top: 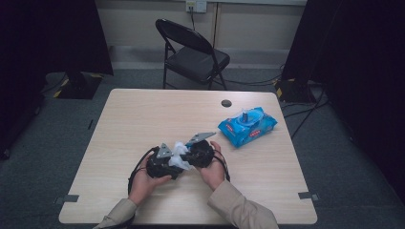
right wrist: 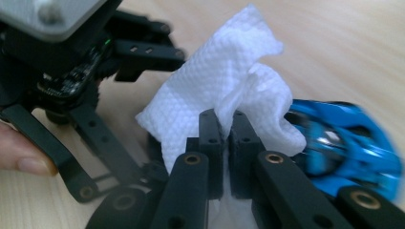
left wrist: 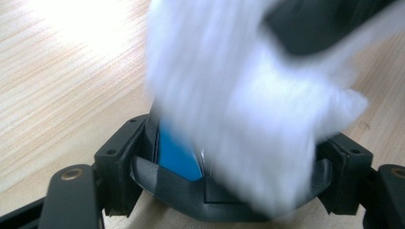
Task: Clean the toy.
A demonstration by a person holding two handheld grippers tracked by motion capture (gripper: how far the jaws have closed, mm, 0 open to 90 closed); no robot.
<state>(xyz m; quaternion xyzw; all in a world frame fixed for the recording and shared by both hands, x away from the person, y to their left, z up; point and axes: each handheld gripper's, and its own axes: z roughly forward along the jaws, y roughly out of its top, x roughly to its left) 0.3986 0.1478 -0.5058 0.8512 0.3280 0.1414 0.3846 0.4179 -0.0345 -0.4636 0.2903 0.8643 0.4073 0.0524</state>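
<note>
Wiping step. Right tool [right wrist: 223, 125] clamped on white wipe [right wrist: 224, 71]; left tool [left wrist: 229, 188] clamped on blue toy car [right wrist: 346, 138] above worktop [top: 143, 114]. Next: rub wipe along car body, left grip steady.

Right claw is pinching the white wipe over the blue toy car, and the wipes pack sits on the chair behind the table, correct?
Not quite. The wipes pack lies on the table, not the chair; the high view shows it. The right claw does pinch the white wipe over the blue toy car.
</note>
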